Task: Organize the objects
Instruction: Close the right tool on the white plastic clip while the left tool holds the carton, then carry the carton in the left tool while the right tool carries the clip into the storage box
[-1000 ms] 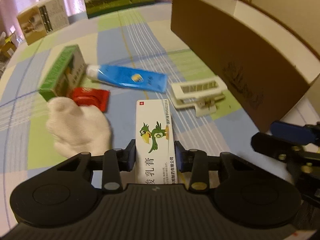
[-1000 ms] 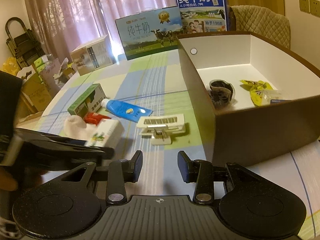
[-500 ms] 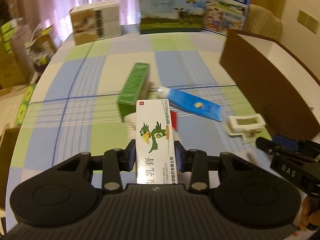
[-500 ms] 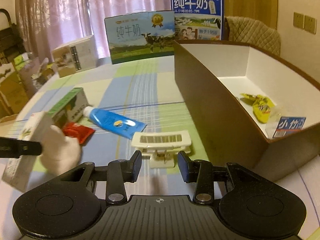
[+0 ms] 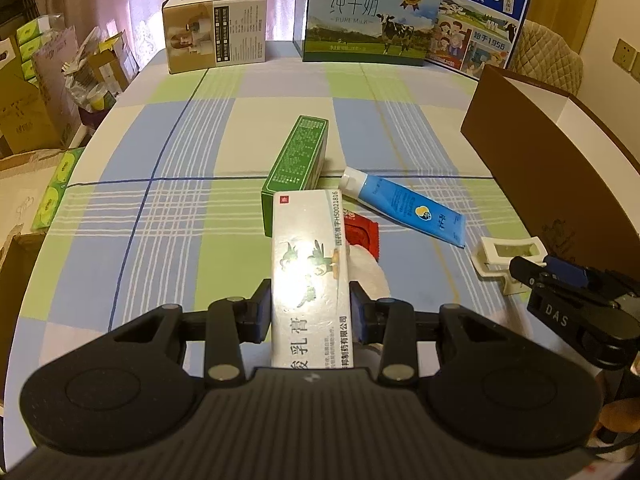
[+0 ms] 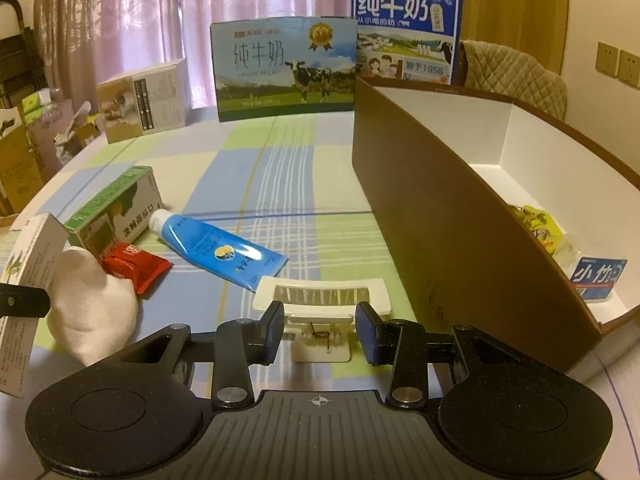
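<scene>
My left gripper [image 5: 310, 312] is shut on a white ointment box [image 5: 308, 264] with a green bird print and holds it above the table; the box also shows at the left edge of the right wrist view [image 6: 24, 280]. My right gripper [image 6: 320, 332] is open, its fingers either side of a white plastic clip [image 6: 322, 300] lying on the table. A blue tube [image 6: 216, 248], a green box [image 6: 112, 208], a red sachet [image 6: 136, 266] and a white sock [image 6: 92, 312] lie to the left. The brown box [image 6: 440, 216] stands to the right.
Inside the brown box lie yellow packets [image 6: 540, 224] and a blue-and-white pack [image 6: 598, 276]. Two milk cartons [image 6: 284, 68] and a beige carton [image 6: 144, 100] stand at the table's far edge. Cardboard boxes [image 5: 36, 92] crowd the floor left of the table.
My left gripper has lifted the ointment box and pulled back from the pile. My right gripper has moved down and forward until its fingers flank the white clip.
</scene>
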{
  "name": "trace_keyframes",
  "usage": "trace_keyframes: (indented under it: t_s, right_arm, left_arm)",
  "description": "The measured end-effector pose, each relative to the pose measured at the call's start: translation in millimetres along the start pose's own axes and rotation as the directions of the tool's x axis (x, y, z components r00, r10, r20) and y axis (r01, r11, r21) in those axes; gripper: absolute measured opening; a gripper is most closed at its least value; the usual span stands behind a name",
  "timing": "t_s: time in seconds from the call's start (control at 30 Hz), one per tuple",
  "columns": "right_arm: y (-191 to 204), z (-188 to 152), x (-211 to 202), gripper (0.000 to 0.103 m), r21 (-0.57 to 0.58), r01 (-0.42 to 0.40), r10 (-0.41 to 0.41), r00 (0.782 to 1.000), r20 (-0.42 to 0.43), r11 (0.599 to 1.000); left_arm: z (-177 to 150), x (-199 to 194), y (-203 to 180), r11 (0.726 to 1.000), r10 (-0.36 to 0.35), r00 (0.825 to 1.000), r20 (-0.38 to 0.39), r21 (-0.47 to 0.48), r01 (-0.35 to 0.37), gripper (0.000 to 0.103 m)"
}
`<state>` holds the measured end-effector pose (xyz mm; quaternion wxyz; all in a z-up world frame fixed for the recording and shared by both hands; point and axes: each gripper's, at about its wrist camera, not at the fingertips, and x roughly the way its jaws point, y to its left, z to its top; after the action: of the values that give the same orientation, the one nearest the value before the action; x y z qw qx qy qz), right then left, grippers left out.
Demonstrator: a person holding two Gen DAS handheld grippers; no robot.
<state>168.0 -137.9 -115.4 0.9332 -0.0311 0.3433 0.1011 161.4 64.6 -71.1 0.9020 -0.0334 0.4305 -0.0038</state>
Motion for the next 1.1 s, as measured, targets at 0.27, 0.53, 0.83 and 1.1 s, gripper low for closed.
trace_keyframes:
  t_s: [0.27,0.53,0.83,1.1]
  right_arm:
    - [0,-2,3,0.032,-0.030,-0.003,0.003,1.000,-0.002,1.000]
    - [0,-1,0,0.031,-0.040,-0.027,0.027,1.000,0.000,0.999]
    - [4,2,-12,0.031,-0.050,-0.078,0.078,0.997,0.006,0.996]
    - [4,6,-31,0.031,-0.062,-0.111,0.113,0.993,0.021,0.992]
  left_arm:
    - [-1,2,-2,1.000,-0.001,1.000,-0.008,0.006,0.001,0.033]
    - [-2,5,-3,1.000,-0.002,1.000,-0.014,0.009,0.002,0.033]
    - [-2,4,-5,1.000,-0.004,1.000,-0.016,0.012,0.005,0.033]
    - [-3,2,-9,1.000,-0.014,1.000,-0.012,0.021,0.014,0.033]
